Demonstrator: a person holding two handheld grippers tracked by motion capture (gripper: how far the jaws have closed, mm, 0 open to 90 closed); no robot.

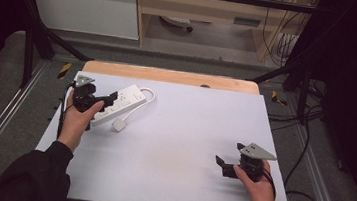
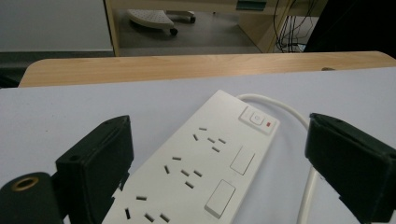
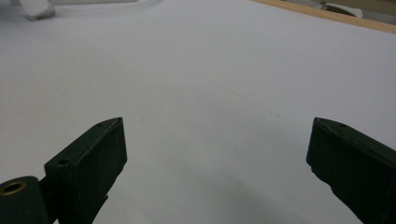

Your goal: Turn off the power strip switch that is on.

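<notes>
The power strip [image 1: 118, 105] lies flat on the white worktop [image 1: 186, 146], and everything else can be placed from it. Its cord [image 1: 151, 95] loops out from the switch end, and its white plug [image 1: 119, 125] rests on the sheet just beside the strip's long edge, toward the person. As far as I can judge, the work has hardly begun: the strip is not lifted, the plug is not in any socket, and nothing is gripped yet.

The left gripper [image 1: 101, 100] is at the strip's near end. In the left gripper view its fingers [image 2: 100, 158] stand wide apart, one on each side of the strip [image 2: 196, 172], with the sockets running away between them toward the rocker switch [image 2: 256, 118]. They straddle it but are not closed on it; I can't tell whether either one touches its side. The left hand [image 1: 76, 120] is held low behind the strip, forearm angled in from the person's side.

The right gripper [image 1: 225, 166] is well apart from the strip, out over bare sheet. Its fingers [image 3: 88, 163] are also wide and hold nothing. The right hand [image 1: 256, 181] sits low, close to the worktop, pointing roughly back toward the strip.

What seems left: closing on the strip or fetching the plug.
</notes>
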